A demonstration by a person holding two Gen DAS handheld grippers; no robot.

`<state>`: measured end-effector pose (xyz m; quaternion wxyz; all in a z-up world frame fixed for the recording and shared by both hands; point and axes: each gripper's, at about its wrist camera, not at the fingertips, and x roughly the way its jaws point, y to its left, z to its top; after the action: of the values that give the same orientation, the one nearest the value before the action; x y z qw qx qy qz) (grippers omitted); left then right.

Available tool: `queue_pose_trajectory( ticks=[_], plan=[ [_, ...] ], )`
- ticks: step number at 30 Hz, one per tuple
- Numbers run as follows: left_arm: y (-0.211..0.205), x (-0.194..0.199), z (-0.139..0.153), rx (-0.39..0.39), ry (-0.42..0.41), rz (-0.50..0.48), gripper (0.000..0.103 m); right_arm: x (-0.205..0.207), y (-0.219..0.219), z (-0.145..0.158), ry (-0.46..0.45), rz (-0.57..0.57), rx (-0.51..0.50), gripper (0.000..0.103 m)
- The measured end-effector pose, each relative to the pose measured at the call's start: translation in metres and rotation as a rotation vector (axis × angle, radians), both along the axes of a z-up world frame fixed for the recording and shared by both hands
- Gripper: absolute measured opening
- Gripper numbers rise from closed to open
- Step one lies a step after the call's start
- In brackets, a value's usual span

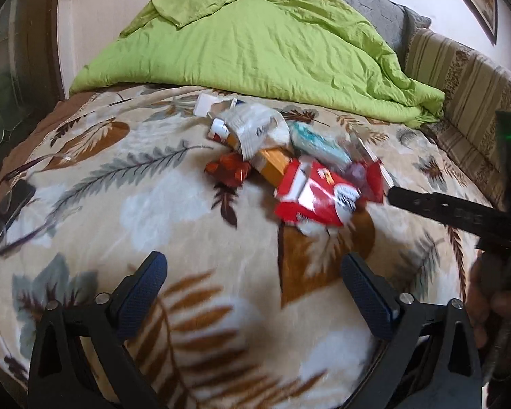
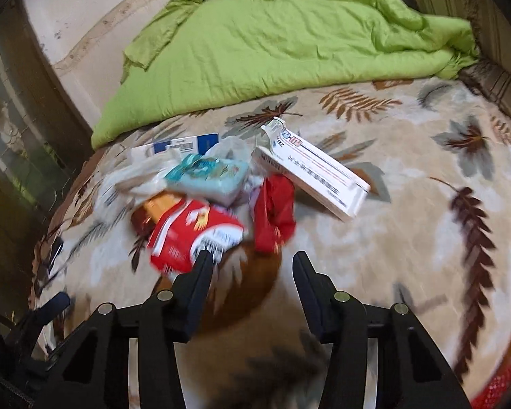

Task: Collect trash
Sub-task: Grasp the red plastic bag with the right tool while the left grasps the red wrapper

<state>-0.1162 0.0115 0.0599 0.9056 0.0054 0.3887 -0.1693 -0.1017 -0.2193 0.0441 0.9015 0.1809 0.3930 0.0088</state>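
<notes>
A heap of trash lies mid-bed on the leaf-print blanket (image 1: 173, 204). It holds a crumpled red wrapper (image 1: 316, 197) (image 2: 194, 235), a second red wrapper (image 2: 274, 214), a teal tissue pack (image 1: 316, 143) (image 2: 207, 177), an orange box (image 1: 272, 163), a white plastic bag (image 1: 255, 126) (image 2: 136, 177) and a long white carton (image 2: 310, 173). My left gripper (image 1: 252, 266) is open, short of the heap, holding nothing. My right gripper (image 2: 252, 259) is open and empty. Its left fingertip (image 2: 204, 259) reaches the red wrapper's near edge. In the left wrist view one black finger (image 1: 426, 202) enters from the right.
A green duvet (image 1: 255, 44) is bunched at the back of the bed. Glasses (image 1: 6, 218) and a dark phone (image 1: 24, 191) lie at the left edge. A striped upholstered panel (image 1: 470, 81) borders the right side. Something red and meshy (image 2: 504, 385) shows at the bottom right.
</notes>
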Motion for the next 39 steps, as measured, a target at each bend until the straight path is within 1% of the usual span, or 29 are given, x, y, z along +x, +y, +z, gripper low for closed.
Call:
queue_pose_trajectory(
  ticks=[1,2,3,4,5,6,7,11,13,16,17,18,19,20,21,24,26,32,34,39],
  plan=[
    [-0.002,0.008,0.000,-0.002,0.012,-0.001,0.088,0.012,-0.001,-0.004,0.006,-0.007,0.007,0.050],
    [-0.004,0.016,-0.001,-0.003,0.027,-0.005,0.082,0.021,-0.001,-0.006,0.015,-0.001,0.008,0.049],
    [-0.007,0.025,-0.003,-0.003,0.051,-0.012,0.074,0.031,-0.001,-0.010,0.022,0.005,0.005,0.039],
    [-0.010,0.034,-0.005,-0.011,0.082,-0.020,0.074,0.037,-0.001,-0.014,0.027,0.005,-0.003,0.022],
    [-0.013,0.044,-0.008,-0.028,0.107,-0.028,0.074,0.043,-0.001,-0.018,0.042,0.009,-0.008,0.014],
    [-0.015,0.050,-0.010,-0.035,0.118,-0.033,0.073,0.045,-0.002,-0.021,0.059,0.012,-0.006,0.013],
    [-0.020,0.056,-0.011,-0.038,0.124,-0.046,0.073,0.042,-0.004,-0.020,0.041,0.002,0.004,0.012],
    [-0.042,0.075,-0.020,-0.028,0.134,-0.109,0.073,0.017,-0.010,-0.009,-0.026,-0.003,-0.001,0.011],
    [-0.054,0.086,-0.031,-0.008,0.173,-0.125,0.073,0.002,-0.015,-0.004,-0.041,-0.008,0.007,0.011],
    [-0.063,0.095,-0.042,-0.049,0.215,-0.135,0.073,-0.016,-0.022,-0.003,-0.050,-0.014,0.028,0.011],
    [-0.065,0.095,-0.043,-0.057,0.211,-0.135,0.070,-0.022,-0.024,-0.003,-0.049,-0.019,0.030,0.011],
    [-0.068,0.091,-0.042,-0.063,0.200,-0.139,0.053,-0.025,-0.026,-0.003,-0.047,-0.023,0.037,0.011],
    [-0.070,0.088,-0.041,-0.060,0.198,-0.146,0.040,-0.029,-0.028,-0.004,-0.045,-0.028,0.048,0.011],
    [-0.072,0.084,-0.040,-0.048,0.191,-0.144,0.033,-0.033,-0.030,-0.004,-0.044,-0.033,0.058,0.011],
    [-0.072,0.079,-0.038,-0.039,0.178,-0.141,0.019,-0.036,-0.031,-0.003,-0.047,-0.036,0.063,0.011],
    [-0.066,0.066,-0.033,-0.065,0.165,-0.161,0.009,-0.045,-0.031,0.001,-0.061,-0.038,0.069,0.011],
    [-0.060,0.056,-0.029,-0.087,0.161,-0.173,0.007,-0.050,-0.029,0.003,-0.070,-0.036,0.063,0.011],
    [-0.053,0.038,-0.024,-0.101,0.145,-0.201,0.004,-0.062,-0.019,0.011,-0.086,-0.020,0.060,0.011],
    [-0.052,0.031,-0.022,-0.103,0.144,-0.213,0.003,-0.067,-0.015,0.015,-0.093,-0.014,0.042,0.011],
    [-0.048,0.016,-0.015,-0.096,0.143,-0.223,0.003,-0.075,-0.012,0.015,-0.096,0.000,0.057,0.011]
  ],
)
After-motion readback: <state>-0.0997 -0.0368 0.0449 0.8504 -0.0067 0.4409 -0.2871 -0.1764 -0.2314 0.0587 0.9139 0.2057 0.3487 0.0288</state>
